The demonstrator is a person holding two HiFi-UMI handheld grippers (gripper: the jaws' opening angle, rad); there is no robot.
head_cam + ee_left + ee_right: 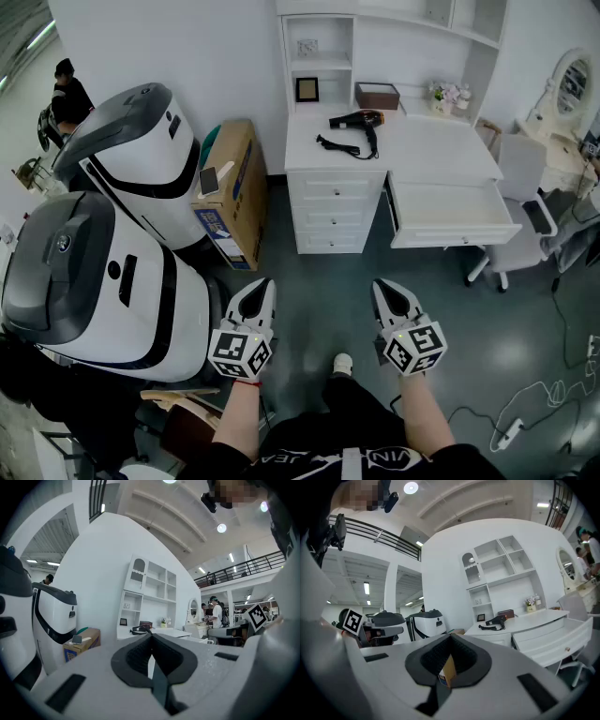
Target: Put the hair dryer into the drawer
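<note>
Just 1 hair dryer [357,119], 1 open drawer [441,212]

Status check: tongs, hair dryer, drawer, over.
Left tongs, right tongs shut, empty. Hair dryer on desk top, untouched. Drawer open, white chair beside it.

Head view: from the person's head, looking forward and steeply down; left gripper [263,284] and right gripper [383,285] close below, white desk [422,150] well ahead.
Left gripper view: rides low on that gripper, level along its jaws, facing the distant desk.
Right gripper view: likewise, desk ahead and rightward.
Shared: all three show the desk, its shelves [321,64] and hair dryer [356,120].
</note>
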